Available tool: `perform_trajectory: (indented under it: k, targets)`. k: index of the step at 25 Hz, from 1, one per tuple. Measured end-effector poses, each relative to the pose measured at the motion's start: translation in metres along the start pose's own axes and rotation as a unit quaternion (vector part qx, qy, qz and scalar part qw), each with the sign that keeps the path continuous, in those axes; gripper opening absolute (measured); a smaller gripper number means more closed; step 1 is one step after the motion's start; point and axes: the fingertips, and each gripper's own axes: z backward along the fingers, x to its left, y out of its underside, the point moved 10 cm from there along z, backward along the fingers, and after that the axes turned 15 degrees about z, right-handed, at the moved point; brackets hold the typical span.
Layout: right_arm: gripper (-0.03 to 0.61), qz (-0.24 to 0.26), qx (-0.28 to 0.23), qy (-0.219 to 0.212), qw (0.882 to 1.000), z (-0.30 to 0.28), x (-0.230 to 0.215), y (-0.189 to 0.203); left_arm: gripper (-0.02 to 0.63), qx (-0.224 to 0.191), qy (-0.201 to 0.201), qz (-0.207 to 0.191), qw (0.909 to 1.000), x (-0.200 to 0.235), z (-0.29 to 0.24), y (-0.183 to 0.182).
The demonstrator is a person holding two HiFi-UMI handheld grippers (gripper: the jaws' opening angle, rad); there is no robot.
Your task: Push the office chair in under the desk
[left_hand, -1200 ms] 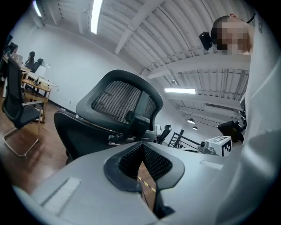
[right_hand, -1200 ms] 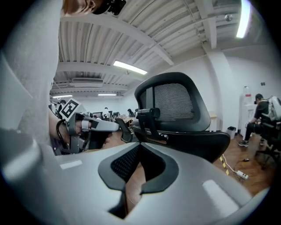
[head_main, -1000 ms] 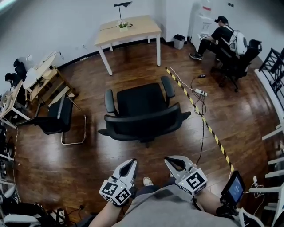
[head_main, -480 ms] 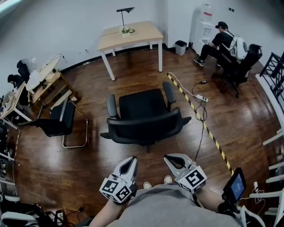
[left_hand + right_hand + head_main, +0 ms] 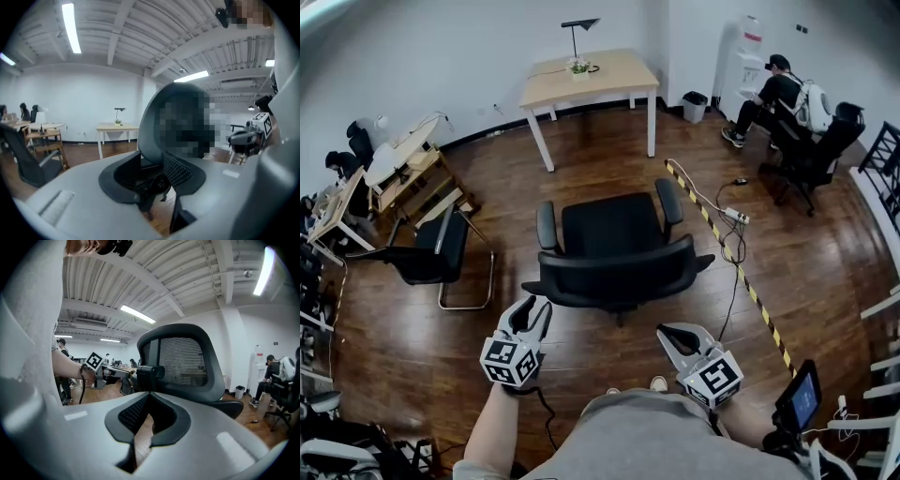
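Pushed at one end of its backrest, the office chair [image 5: 614, 248] could swivel or veer toward the cable [image 5: 724, 253] along the floor's right side. Black and mesh-backed, with armrests, it stands mid-floor, well apart from the table [image 5: 591, 77] at the floor's far edge. The left tongs [image 5: 534, 309], jaws just opening, seemingly hold nothing; the right tongs [image 5: 667, 332] are closed and empty.

Looks along the grey left gripper [image 5: 154, 177], jaws apart and just been opening (nothing pressed between the black ribbed pads [image 5: 180, 169]). Faces the curved black office chair back [image 5: 151, 124], close at 12 o'clock. Shows a light wooden desk [image 5: 117, 127] at 10 o'clock, a black side chair [image 5: 23, 161] at 8 o'clock, and the right gripper [image 5: 246, 137] at 3 o'clock.
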Motion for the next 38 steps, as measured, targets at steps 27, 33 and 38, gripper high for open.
perform_trajectory:
  k: [27, 33, 38]
  targets:
    - [0.006, -0.004, 0.008, 0.032, 0.999, 0.001, -0.017, 0.004, 0.285, 0.135, 0.26, 0.0, 0.9561, 0.004, -0.092, -0.045]
    - [0.006, 0.009, -0.003, 0.038, 0.999, 0.002, -0.039, 0.005, 0.245, 0.12, 0.28, 0.034, 0.952, 0.008, -0.094, -0.042]
    - [0.014, 0.0, -0.022, 0.07, 0.997, 0.008, -0.117, 0.007, 0.238, 0.122, 0.282, 0.04, 0.9507, 0.012, -0.095, -0.049]
